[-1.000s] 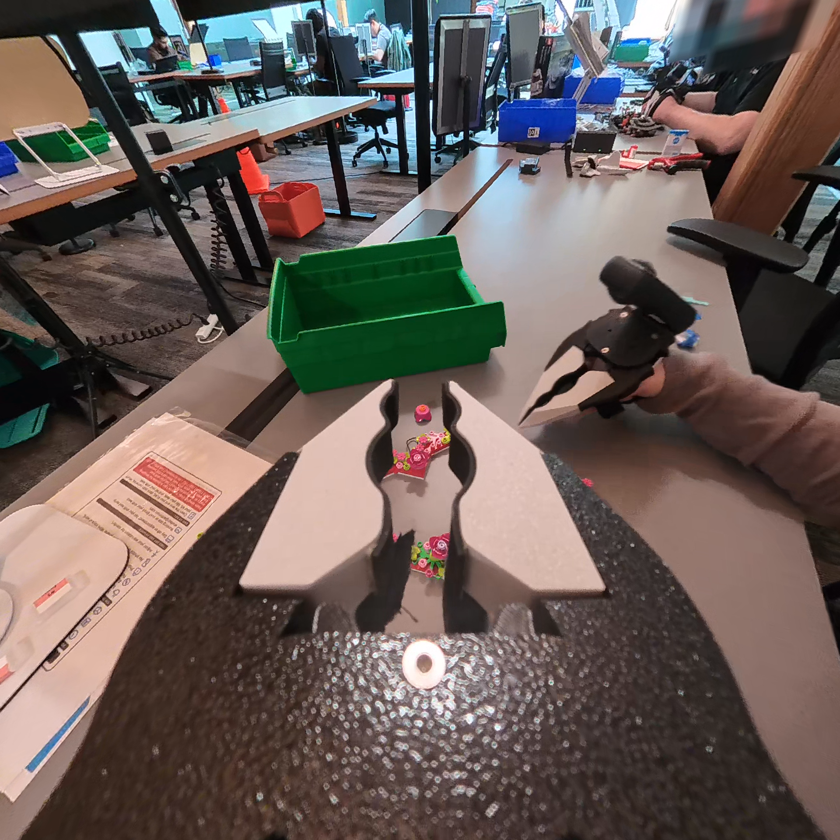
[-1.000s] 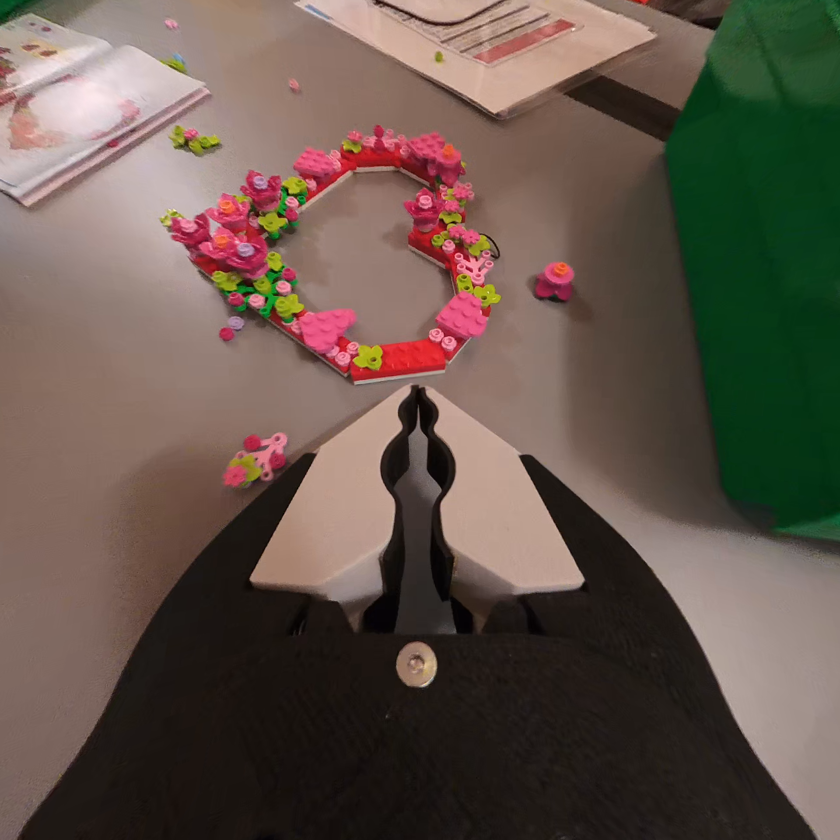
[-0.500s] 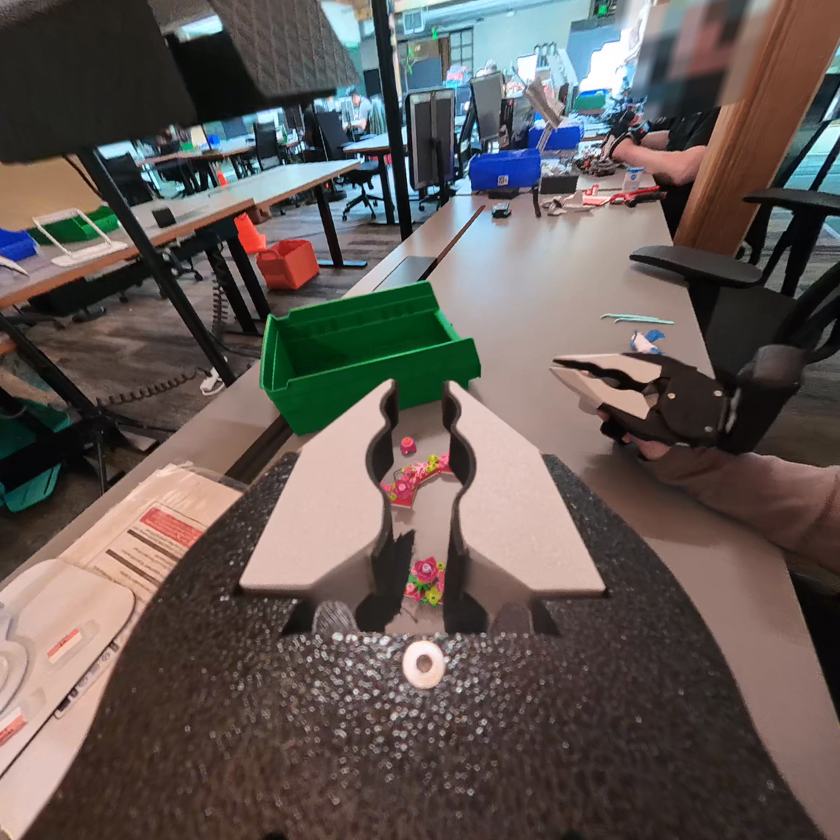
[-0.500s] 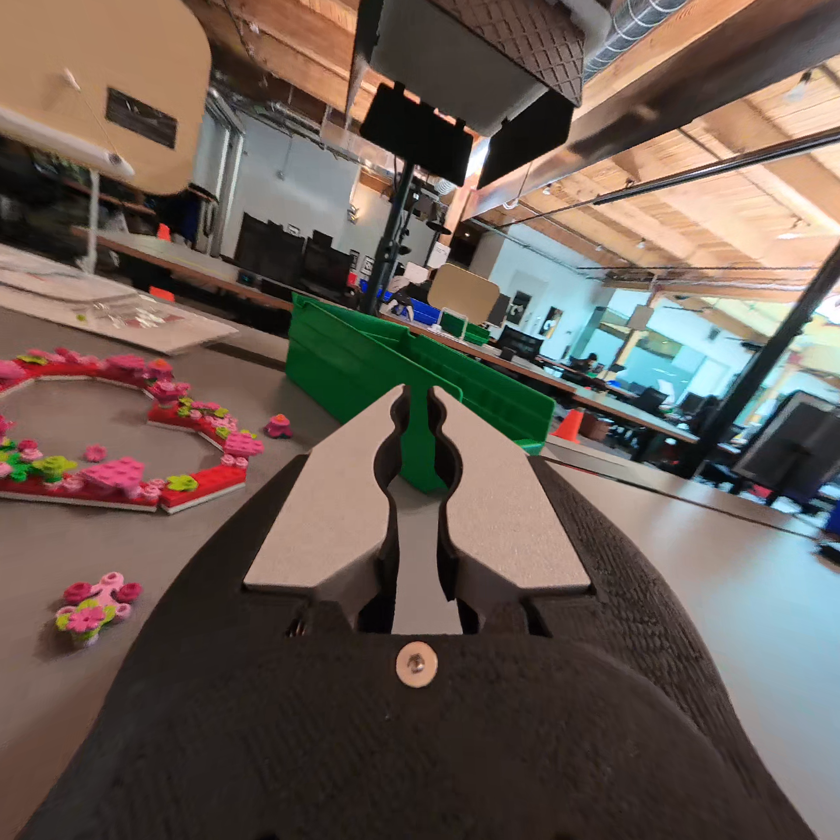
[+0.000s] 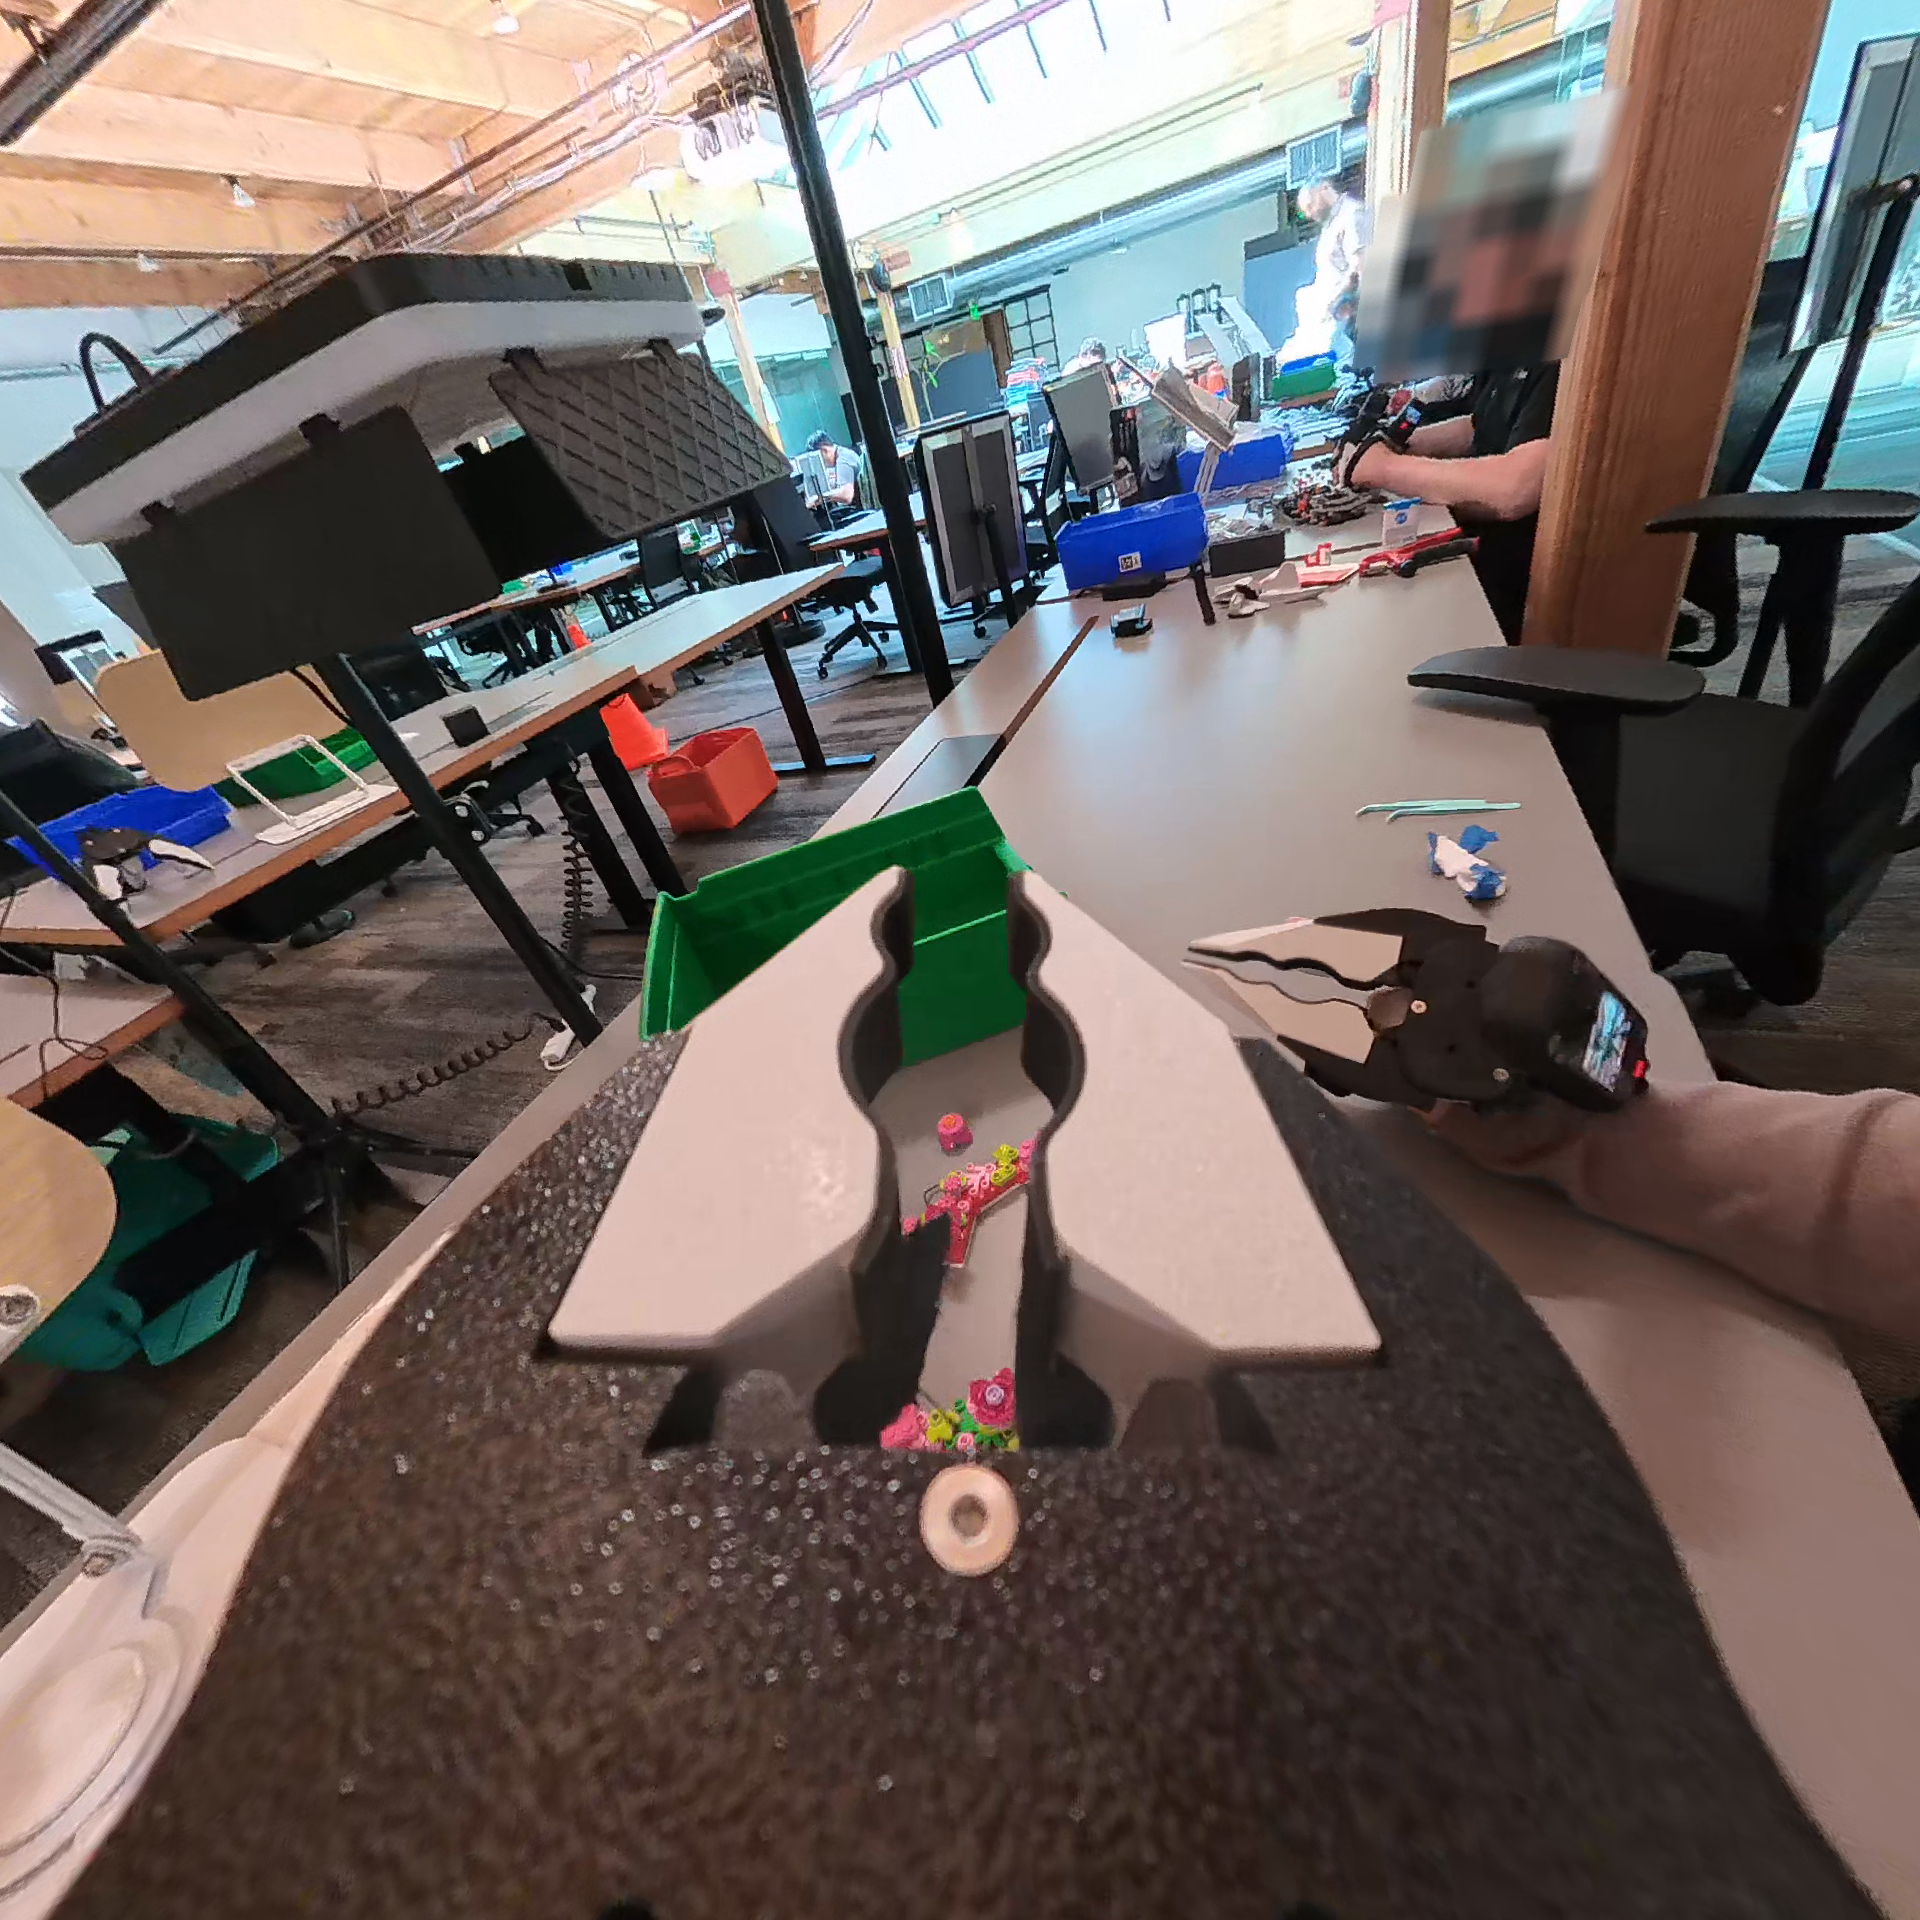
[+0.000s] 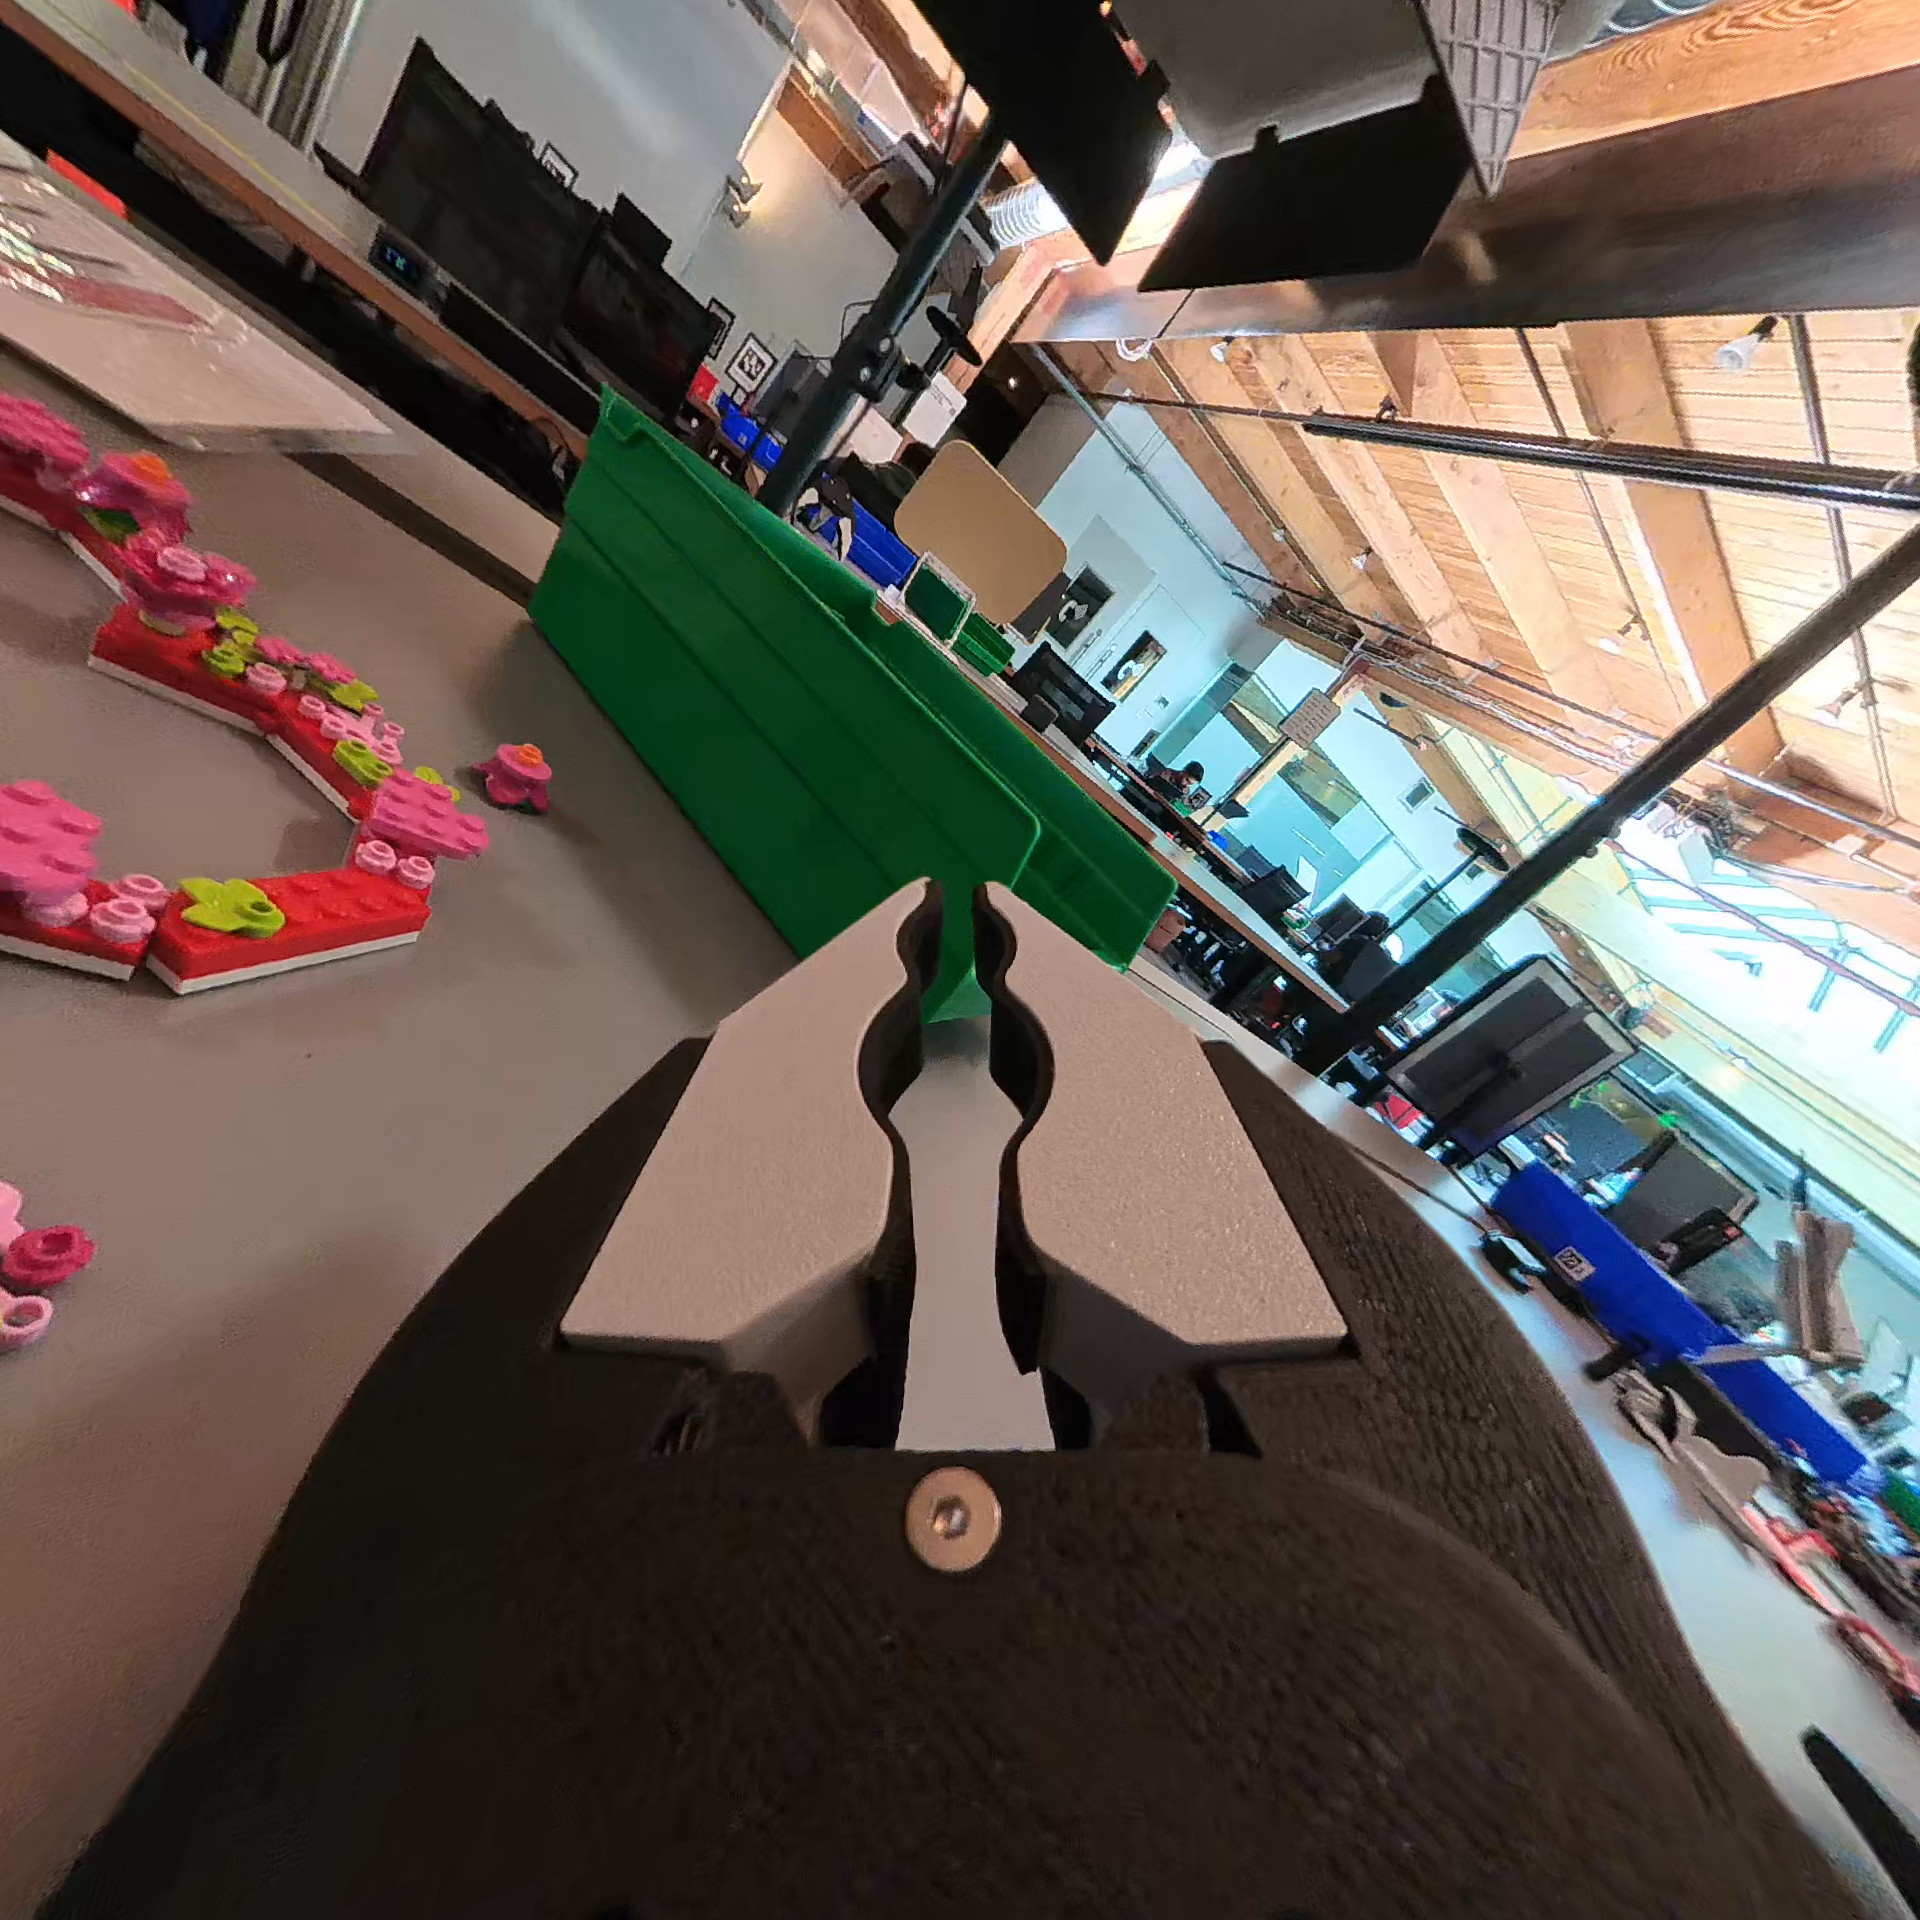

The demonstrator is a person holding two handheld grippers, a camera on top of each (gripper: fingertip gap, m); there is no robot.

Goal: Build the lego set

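Observation:
A red lego wreath (image 6: 291,925) with pink flowers and green leaves lies on the grey table, left of my right gripper (image 6: 956,894). That gripper is empty, its tips a narrow crack apart, and it points at the green bin (image 6: 810,748). A loose pink flower (image 6: 514,774) sits between wreath and bin. A small pink cluster (image 6: 42,1257) lies at the near left. My left gripper (image 5: 961,883) is open and empty above the wreath (image 5: 971,1205), which shows between its fingers with the loose flower (image 5: 951,1130). The right gripper (image 5: 1205,951) also shows there, held level at the right.
The green bin (image 5: 727,935) stands just beyond the wreath. Bagged papers (image 6: 156,343) lie at the far left. Teal tweezers (image 5: 1455,808) and a blue-white scrap (image 5: 1465,862) lie farther along the table. A black office chair (image 5: 1766,790) stands at the right edge. A person (image 5: 1455,478) works at the far end. Left tips to right tips: about 30 centimeters.
The right gripper has swung up off the wreath toward the bin and rolled sideways, and its tips have parted slightly. The left view has tilted up; that gripper stays open.

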